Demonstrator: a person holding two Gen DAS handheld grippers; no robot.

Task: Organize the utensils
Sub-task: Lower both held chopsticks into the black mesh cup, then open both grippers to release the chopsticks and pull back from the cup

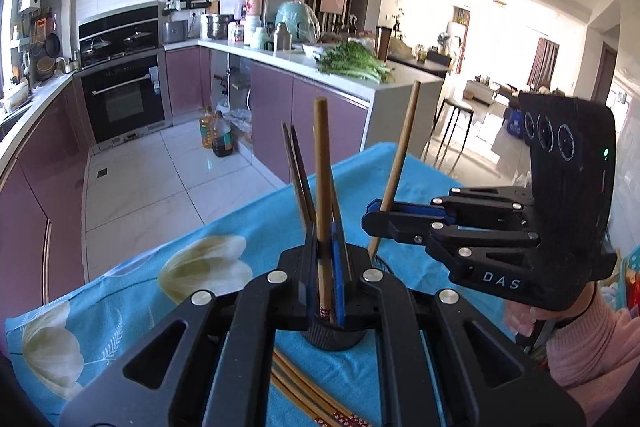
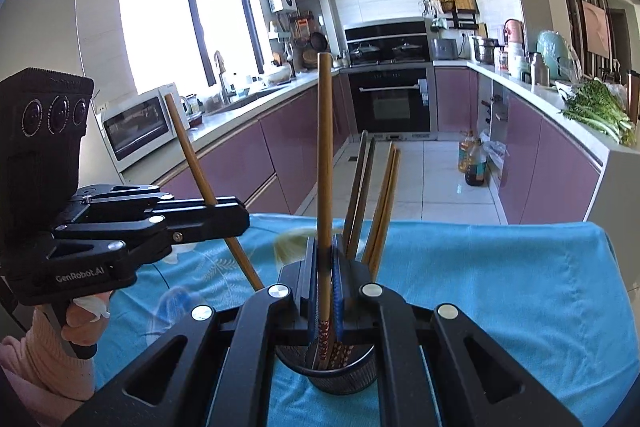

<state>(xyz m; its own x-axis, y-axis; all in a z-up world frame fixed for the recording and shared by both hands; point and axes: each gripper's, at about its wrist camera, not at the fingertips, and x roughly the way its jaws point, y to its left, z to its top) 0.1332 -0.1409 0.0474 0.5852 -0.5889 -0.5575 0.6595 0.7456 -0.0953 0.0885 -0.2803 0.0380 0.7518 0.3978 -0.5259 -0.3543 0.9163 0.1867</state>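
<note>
Chopsticks are the matter here, one clamped in each gripper above a blue flowered cloth (image 2: 500, 267) spread over the table. In the right wrist view, the left gripper (image 2: 236, 217) reaches in from the left edge, its fingers clenched on a tan chopstick (image 2: 200, 179) that tilts, top end leaning left and lower end slanting down toward the middle. A hand (image 2: 82, 323) in a pink sleeve grips its handle. At centre, the right gripper (image 2: 326, 267) has its fingers closed tight on an upright chopstick (image 2: 325, 155) with a patterned lower end dipping into a black mesh cup (image 2: 344, 377) that stands on the cloth. Just right of it, several more chopsticks (image 2: 376, 195) already stand in that cup, fanning outward. The left wrist view shows the same cup (image 1: 332, 337) beneath the left gripper's fingers (image 1: 306, 247), and a few loose chopsticks (image 1: 304, 393) lying flat on the cloth in front of the cup.
</note>
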